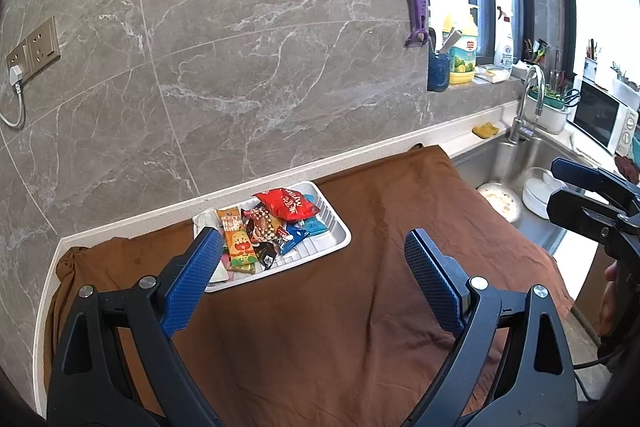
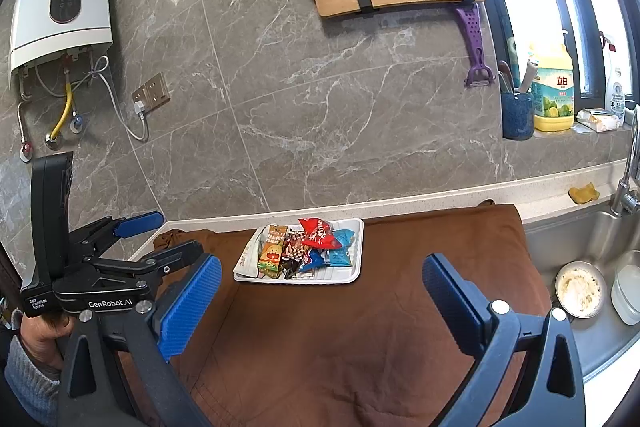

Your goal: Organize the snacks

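Left wrist view shows the left gripper (image 1: 316,251) with its blue pads spread wide and nothing between them, hanging above the brown cloth (image 1: 360,307) on the near side of the white tray (image 1: 332,239). The right gripper (image 2: 322,277), seen from its own camera, is likewise spread wide and empty, also short of the tray and above the same cloth.

All the snacks (image 2: 304,247) that can be seen lie heaped in the tray, which sits on the cloth toward the wall edge of the counter. No packet shows on the cloth outside the tray. That would fit either a pile waiting to be sorted or snacks already gathered in; the pictures do not settle which.

The packets look light, thin and crinkly, probably slick foil or plastic that slides and buckles under a pinch. A crimped end seam or a free corner seems the surest hold; some contents may crush.

The red packet (image 1: 288,203) tops the pile at the tray's wall end. The orange stick packet (image 1: 238,239) is long and narrow, its long axis running from the wall side toward the grippers. The blue packets (image 1: 296,235) lie slantwise beside it. The tray's own long axis runs slantwise to the wall.
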The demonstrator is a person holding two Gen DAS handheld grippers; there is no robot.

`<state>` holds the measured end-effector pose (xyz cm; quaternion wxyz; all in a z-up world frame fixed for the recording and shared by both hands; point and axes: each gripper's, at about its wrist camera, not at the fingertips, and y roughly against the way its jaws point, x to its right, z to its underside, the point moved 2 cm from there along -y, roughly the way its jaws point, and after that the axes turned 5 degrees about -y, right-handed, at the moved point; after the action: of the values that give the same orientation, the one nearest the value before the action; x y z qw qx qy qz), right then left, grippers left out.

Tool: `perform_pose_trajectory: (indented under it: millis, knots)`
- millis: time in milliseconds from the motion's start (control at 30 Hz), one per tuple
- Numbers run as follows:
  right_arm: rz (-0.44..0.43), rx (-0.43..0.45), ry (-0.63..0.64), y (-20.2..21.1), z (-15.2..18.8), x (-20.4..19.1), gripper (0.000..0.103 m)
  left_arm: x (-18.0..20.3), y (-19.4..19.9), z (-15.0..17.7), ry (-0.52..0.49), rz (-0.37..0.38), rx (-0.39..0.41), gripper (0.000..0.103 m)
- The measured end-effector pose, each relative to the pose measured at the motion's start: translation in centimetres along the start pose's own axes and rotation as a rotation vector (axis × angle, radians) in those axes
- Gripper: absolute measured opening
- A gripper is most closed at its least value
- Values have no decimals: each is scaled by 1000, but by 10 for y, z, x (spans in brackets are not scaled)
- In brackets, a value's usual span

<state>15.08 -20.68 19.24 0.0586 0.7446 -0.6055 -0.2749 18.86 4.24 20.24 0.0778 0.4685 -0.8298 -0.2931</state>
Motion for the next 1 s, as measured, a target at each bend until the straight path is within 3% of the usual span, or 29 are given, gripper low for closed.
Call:
perform_pose_trajectory:
  millis: [1000]
  knots:
    - [-3, -11, 3, -4, 3, -1, 103, -10, -3, 8, 13, 6, 9, 93]
